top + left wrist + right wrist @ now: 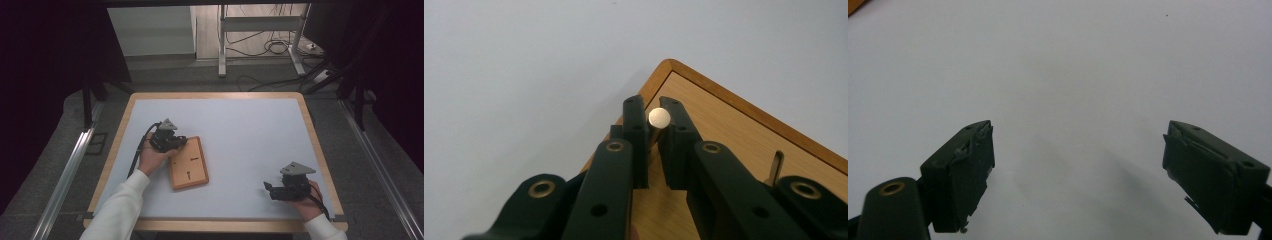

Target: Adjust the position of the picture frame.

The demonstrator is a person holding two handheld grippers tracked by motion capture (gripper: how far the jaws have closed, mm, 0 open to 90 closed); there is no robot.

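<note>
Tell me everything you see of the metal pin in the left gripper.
The metal pin is a small silvery cylinder with a flat, round, shiny end face turned toward the camera. It sits clamped between the left gripper's black jaw tips, near a corner of the wooden board. Its shaft is mostly hidden by the jaws.

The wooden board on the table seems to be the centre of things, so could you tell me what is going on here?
A person works at a white-topped table with a gripper in each hand. The left gripper is shut on a small metal pin, held over a corner of the wooden board, which has slots in it; another metal piece sits in one slot. The right gripper rests apart from the board with its jaws open and nothing between them.
</note>
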